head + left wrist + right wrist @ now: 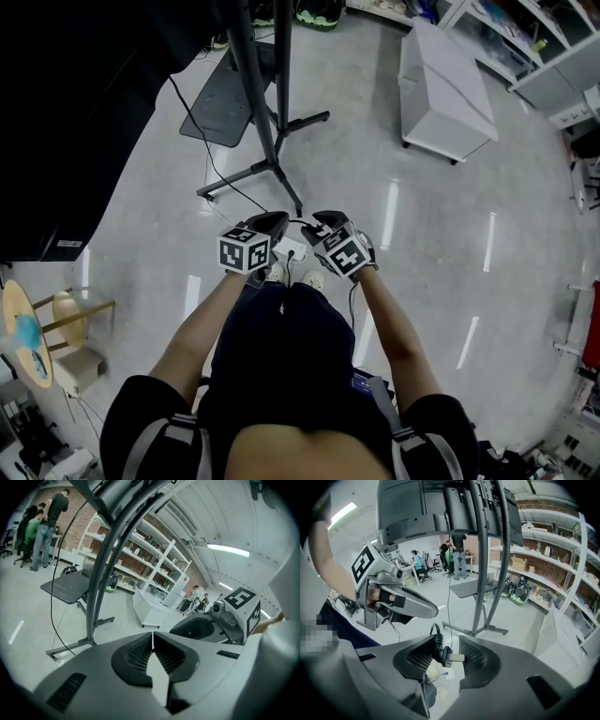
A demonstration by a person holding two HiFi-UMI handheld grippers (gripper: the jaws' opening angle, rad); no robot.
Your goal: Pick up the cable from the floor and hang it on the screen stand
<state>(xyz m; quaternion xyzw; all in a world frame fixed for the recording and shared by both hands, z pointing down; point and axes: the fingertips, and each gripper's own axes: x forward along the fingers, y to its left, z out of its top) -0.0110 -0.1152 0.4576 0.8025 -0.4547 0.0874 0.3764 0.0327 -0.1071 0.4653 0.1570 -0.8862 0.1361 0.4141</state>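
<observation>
Cable (435,637) up off the floor, plug end in our right gripper (325,225), near the screen stand (265,131).
Stand: rigid dark metal tubing. Cable: thin, black, limp and light, we judge; it will drape. Plug (441,652): hard moulded rubber, best hold, right jaws clamped on it. Left gripper (153,645) jaws together, nothing seen between.
</observation>
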